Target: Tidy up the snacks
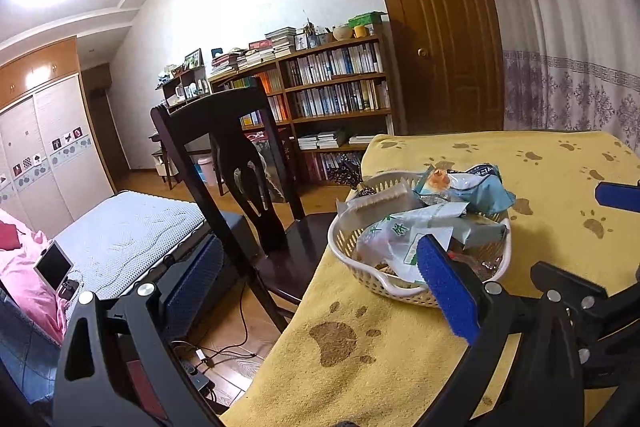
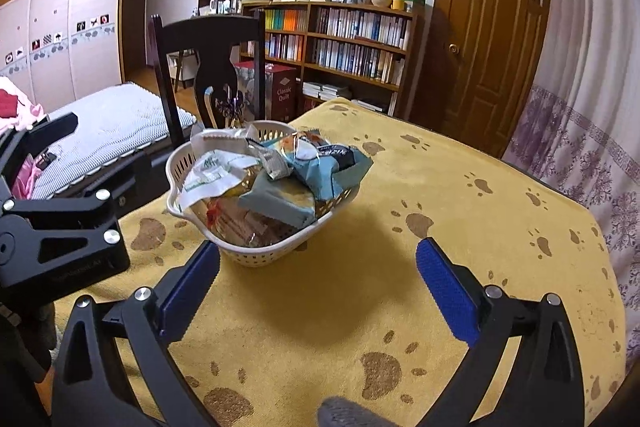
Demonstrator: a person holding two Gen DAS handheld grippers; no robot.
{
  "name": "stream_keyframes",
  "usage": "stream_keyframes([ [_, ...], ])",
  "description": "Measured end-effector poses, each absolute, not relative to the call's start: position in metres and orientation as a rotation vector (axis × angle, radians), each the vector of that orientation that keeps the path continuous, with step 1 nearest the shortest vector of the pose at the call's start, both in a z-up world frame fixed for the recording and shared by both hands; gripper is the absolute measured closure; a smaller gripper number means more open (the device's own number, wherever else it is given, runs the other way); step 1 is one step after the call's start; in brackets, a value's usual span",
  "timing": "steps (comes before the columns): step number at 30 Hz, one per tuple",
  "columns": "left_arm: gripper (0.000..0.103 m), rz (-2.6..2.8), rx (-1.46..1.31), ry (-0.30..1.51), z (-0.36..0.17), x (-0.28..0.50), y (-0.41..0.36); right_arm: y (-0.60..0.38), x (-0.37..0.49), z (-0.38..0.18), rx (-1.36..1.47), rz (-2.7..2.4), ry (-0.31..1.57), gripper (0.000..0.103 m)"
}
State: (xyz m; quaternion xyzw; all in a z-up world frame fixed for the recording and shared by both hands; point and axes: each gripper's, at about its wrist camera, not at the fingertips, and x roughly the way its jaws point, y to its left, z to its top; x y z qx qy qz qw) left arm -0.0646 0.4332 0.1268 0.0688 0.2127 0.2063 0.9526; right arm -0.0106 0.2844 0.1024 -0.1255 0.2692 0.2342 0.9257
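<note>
A table covered by a yellow cloth (image 2: 420,187) printed with brown paw marks fills most of the right wrist view. Behind it stands a dark wooden chair (image 2: 208,43), pushed up to the far-left edge of the table, and beyond that a long bookcase (image 2: 340,39) packed with books, a brown door (image 2: 496,39) and a bed (image 2: 112,119) with a pale quilted cover.

On the cloth, toward the chair side of the table, sits a white plastic basket (image 2: 256,255) with slotted walls. It is heaped with snack packets: a light blue packet (image 2: 324,171) lies on top at the right, a white packet with green print (image 2: 212,175) on the left, and a grey-green packet (image 2: 276,203) in front. Lower wrappers are too jumbled to tell apart.

The right gripper (image 2: 318,291) hangs over bare cloth just in front of the basket, its blue-padded jaws spread wide with nothing between them. The left gripper (image 1: 320,279) sits at the table's left edge, also spread wide and empty; its right pad (image 1: 444,287) overlaps the near rim of the basket (image 1: 384,279) in the left wrist view, though whether it touches I cannot tell, and its left pad is out over the floor.
</note>
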Motion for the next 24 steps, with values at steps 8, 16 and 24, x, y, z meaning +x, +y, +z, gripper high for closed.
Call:
stream_keyframes([
  [8,0.004,0.425,0.156,0.436,0.1254,-0.0636,0.4322,0.291,-0.0136,0.1008,-0.294,0.46,0.542,0.005],
  [16,0.004,0.423,0.156,0.435,0.1255,-0.0633,0.4317,0.2919,-0.0127,0.1009,-0.307,0.433,0.54,0.005],
  [24,0.004,0.424,0.158,0.44,0.1233,-0.0634,0.4316,0.2926,-0.0117,0.0997,-0.31,0.431,0.546,0.005],
])
